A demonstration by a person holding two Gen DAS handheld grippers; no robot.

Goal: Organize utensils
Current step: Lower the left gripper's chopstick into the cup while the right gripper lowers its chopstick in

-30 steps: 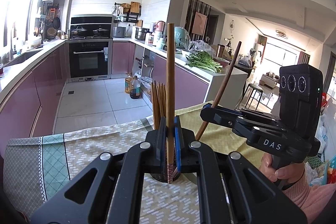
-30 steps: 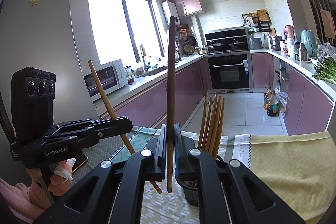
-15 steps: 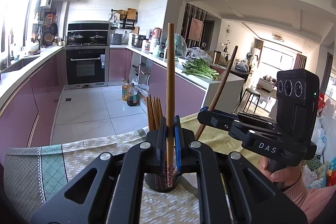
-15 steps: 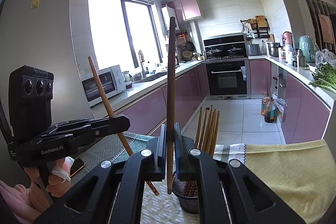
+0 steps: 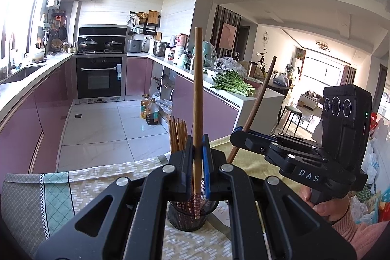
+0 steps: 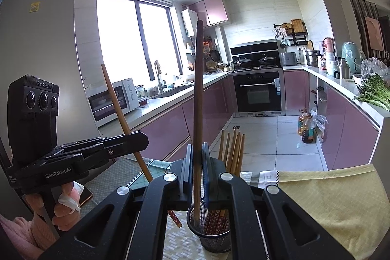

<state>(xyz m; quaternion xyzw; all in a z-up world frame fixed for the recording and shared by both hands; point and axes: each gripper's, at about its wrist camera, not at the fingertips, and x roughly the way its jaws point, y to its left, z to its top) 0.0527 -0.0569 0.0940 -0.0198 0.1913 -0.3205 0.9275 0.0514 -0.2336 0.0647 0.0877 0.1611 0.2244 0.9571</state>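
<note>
Setting: a kitchen with pink cabinets; a table covered by a patterned cloth [image 5: 102, 177] in the foreground.
Left gripper [image 5: 198, 157]: jaws closed narrowly on one light brown chopstick [image 5: 197, 99], held upright, its patterned lower end dipping into the holder's mouth.
Right gripper [image 6: 197, 162]: jaws closed narrowly on one dark brown chopstick [image 6: 198, 89], held upright, its lower end inside the holder.
Chopstick holder [image 6: 214, 240]: a dark mesh cup standing on the cloth near the table's far edge, directly under both grippers.
Bundle of chopsticks [image 6: 232, 150]: several wooden sticks standing in the holder, leaning slightly, just beside the dark chopstick.
Yellow cloth [image 6: 329, 196]: covers the table's right side in the right wrist view.
Left hand [image 6: 62, 211]: wraps the left gripper's handle, a white tissue tucked between the fingers.
Right hand [image 5: 324, 206]: grips the right gripper's handle, pink sleeve at the wrist.
Background: a black oven [image 5: 99, 79] at the far wall; leafy greens [image 5: 231, 84] on the counter.
</note>
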